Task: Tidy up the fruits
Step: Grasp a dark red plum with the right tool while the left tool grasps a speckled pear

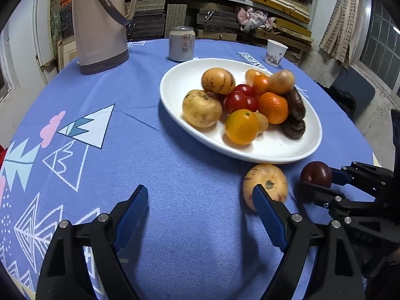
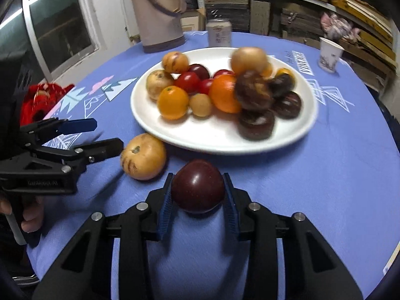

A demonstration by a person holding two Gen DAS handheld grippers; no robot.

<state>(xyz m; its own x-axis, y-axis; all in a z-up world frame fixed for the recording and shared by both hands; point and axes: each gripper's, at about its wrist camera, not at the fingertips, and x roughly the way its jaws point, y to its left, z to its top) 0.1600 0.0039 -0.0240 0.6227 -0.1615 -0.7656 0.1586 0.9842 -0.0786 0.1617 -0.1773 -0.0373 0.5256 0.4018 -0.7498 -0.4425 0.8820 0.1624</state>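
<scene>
counter (image 1: 175, 200): round, blue patterned cloth. Carried the plate, two loose fruits, and clutter at the far edge.
thermos jug (image 1: 100, 25): far left, upright, not part of the job.
plate (image 1: 275, 150): white oval, centre-right of the counter. Most of the fruit already sat piled on it: yellow-brown ones, oranges, small red tomatoes, dark purple ones. Exact count not readable, right wrist view was blurred there.
done so far: judging by the pile, the bulk of the sorting looked finished.
left to do: two fruits were off the plate, both on the cloth just beside its near rim.
left tongs (image 1: 200, 212): spread wide, nothing between the pads. Right-hand pad sat just in front of the pale fruit; contact not clear.
right tongs (image 2: 198, 197): pinched the dark plum, pads against both its sides.
pale yellow fruit (image 1: 265, 185): loose on the cloth, near the plate rim, beside the plum. Not gripped.
dark plum (image 2: 197, 186): held low by the near rim; lifted or resting on the cloth, couldn't tell.
drink can (image 1: 181, 43): behind the plate, untouched.
paper cup (image 1: 275, 52): far right, untouched.
estimate: near the end, plum next onto the plate, then the pale one.
</scene>
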